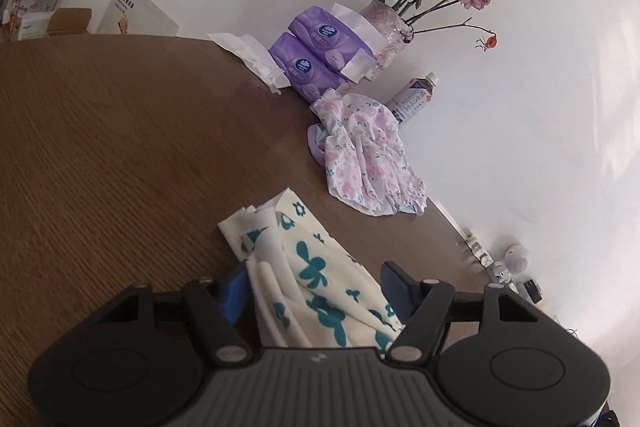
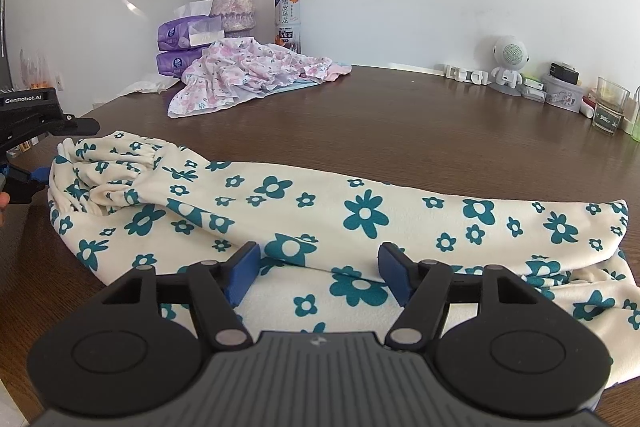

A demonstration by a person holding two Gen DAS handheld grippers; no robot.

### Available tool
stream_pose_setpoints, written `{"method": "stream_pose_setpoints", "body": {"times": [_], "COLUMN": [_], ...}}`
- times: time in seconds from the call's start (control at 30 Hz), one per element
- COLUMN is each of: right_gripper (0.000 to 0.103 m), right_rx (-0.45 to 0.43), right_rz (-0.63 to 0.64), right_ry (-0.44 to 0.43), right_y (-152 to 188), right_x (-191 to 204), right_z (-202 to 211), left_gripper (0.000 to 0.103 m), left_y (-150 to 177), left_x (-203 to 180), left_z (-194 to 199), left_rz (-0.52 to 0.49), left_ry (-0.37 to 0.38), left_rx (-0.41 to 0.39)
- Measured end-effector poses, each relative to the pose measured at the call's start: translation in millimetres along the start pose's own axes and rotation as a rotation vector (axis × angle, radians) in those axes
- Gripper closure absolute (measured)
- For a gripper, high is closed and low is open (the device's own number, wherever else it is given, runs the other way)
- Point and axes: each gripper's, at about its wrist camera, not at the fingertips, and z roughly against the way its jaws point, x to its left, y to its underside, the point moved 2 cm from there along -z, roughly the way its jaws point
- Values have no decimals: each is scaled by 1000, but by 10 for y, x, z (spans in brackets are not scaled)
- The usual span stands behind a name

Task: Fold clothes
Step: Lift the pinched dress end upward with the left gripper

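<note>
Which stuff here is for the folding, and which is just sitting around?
For folding: teal-flower garment, pink floral garment, left hand-held gripper, right hand-held gripper.

Just lying about: vase of roses, tissue packs, bottle, toy robot, glass.

place: somebody's home, looks like a living or dining corner
furniture: wooden table point(image 2: 400, 115) pushed against a plain white wall
homey stuff: vase of dried roses point(image 2: 229, 1), tissue packs point(image 2: 182, 45), tea bottle point(image 2: 288, 17)
laundry: crumpled floral garment point(image 2: 240, 75) lying around
</note>
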Motion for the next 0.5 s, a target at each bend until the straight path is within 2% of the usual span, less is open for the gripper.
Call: {"method": "stream_pose_setpoints", "body": {"times": [0.2, 0.43, 0.5], "right_gripper": [36, 36, 36], "right_rx": [0, 0, 0], "right_rz": [-1, -1, -1], "right_ry": [0, 1, 0], "right_y": [-2, 0, 0], "right_x": [0, -1, -1], "right_z": [1, 1, 1], "left_gripper": [57, 59, 65], "left_y": [-26, -70, -78], "left_x": [-9, 43, 35], "left_z": [-103, -153, -180], "left_rz": [-17, 17, 3], "left_ry": [-35, -28, -31], "left_rx": [-14, -16, -12]}}
